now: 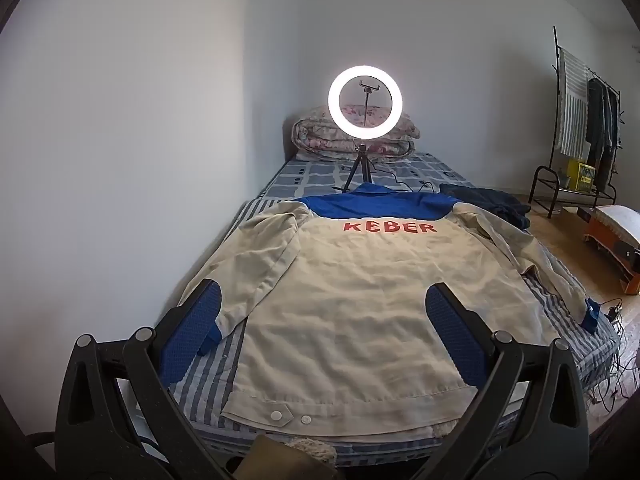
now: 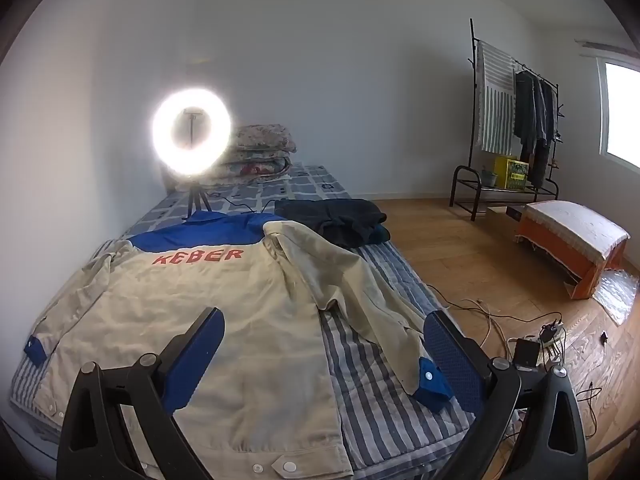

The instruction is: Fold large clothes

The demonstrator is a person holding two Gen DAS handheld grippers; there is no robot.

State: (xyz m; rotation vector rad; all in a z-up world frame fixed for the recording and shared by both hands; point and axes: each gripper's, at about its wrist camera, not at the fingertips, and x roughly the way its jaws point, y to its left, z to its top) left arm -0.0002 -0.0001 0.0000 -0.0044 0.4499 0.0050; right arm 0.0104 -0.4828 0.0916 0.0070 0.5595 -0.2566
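Face-down, the beige jacket (image 1: 352, 312) lies along the bed (image 2: 384, 400), collar at twelve o'clock, hem at six. Both the left gripper (image 1: 324, 328) and right gripper (image 2: 324, 344) hover with jaws released, grasping nothing.

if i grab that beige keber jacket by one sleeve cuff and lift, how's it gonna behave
Probably floppy: the jacket lies flat and wrinkled on the striped bed, so only the sleeve would rise first while the body drags. It looks like thick work cloth, so likely heavyish. The blue cuff seems stiffer, likely the firmer place to pinch.

Jacket (image 1: 352, 320) on bed (image 1: 224, 396), lamp (image 1: 365, 100) behind
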